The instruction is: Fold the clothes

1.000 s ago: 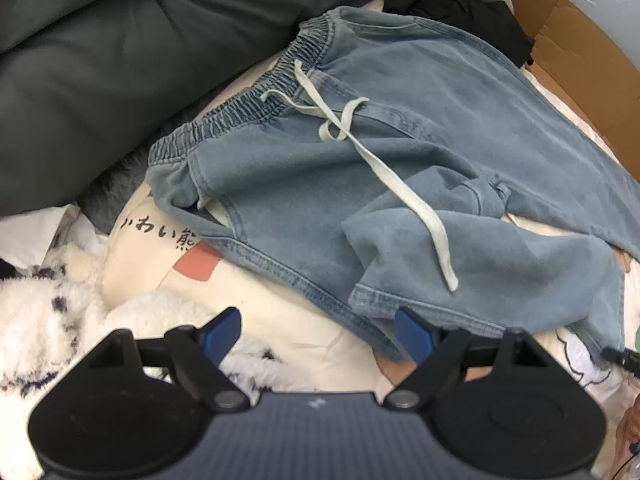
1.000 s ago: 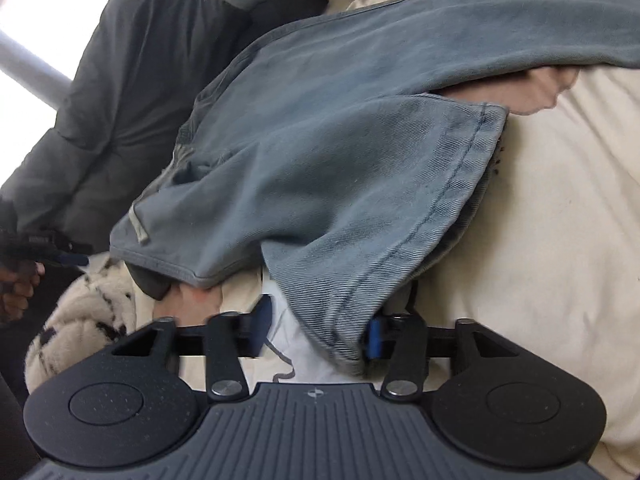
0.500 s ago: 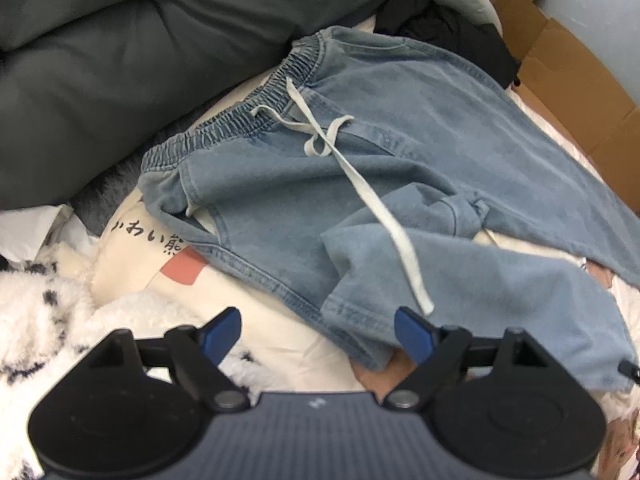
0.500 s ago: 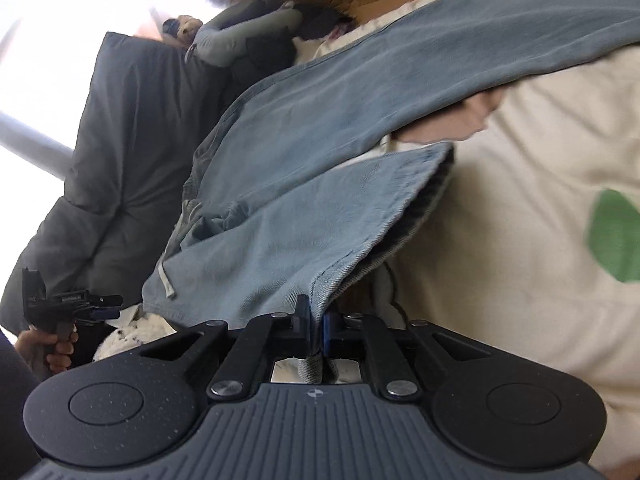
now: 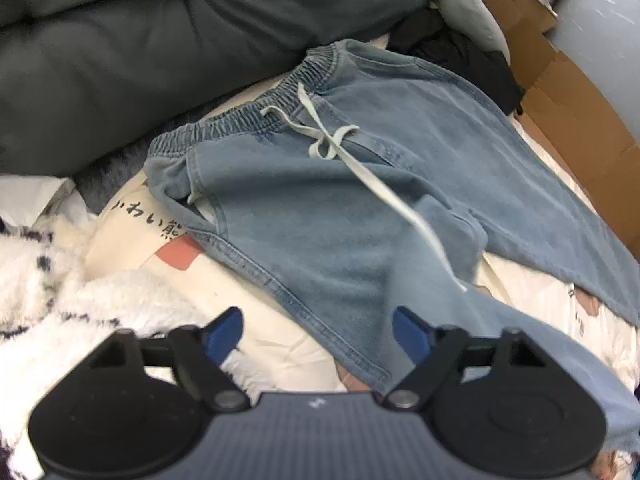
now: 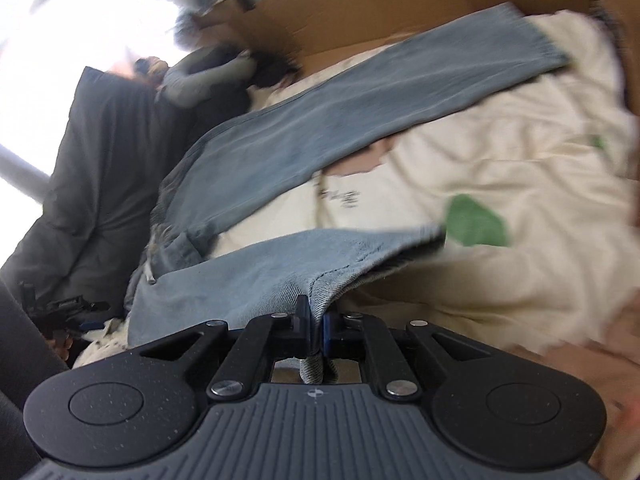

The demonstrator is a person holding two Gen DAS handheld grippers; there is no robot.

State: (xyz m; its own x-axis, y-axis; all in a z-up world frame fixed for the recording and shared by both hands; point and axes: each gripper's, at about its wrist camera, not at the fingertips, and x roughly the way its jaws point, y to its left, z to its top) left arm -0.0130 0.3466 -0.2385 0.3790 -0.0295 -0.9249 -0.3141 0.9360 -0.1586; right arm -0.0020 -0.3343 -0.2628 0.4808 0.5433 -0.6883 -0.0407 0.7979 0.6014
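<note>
Light blue denim trousers point(image 5: 360, 200) with an elastic waist and a white drawstring point(image 5: 332, 140) lie spread on a cream sheet point(image 5: 248, 292). My left gripper point(image 5: 316, 334) hovers over the near side seam, jaws closing. The denim edge lies between its blue pads point(image 5: 224, 332), which do not press on it. My right gripper point(image 6: 316, 320) is shut on the hem of one trouser leg point(image 6: 280, 268) and holds it raised off the sheet. The other leg point(image 6: 360, 112) stretches flat toward the cardboard. The right wrist view is blurred.
A dark grey duvet point(image 5: 140, 40) is bunched behind the waistband. Cardboard point(image 5: 560, 92) borders the far right, with a black garment point(image 5: 460, 52) next to it. A fluffy white blanket point(image 5: 60, 300) lies at the near left. The sheet bears a green patch point(image 6: 476, 220).
The right gripper shut on the leg hem, then lifted and carried it along, stretching the leg out. The left gripper's jaws narrowed a little above the trousers' side seam.
</note>
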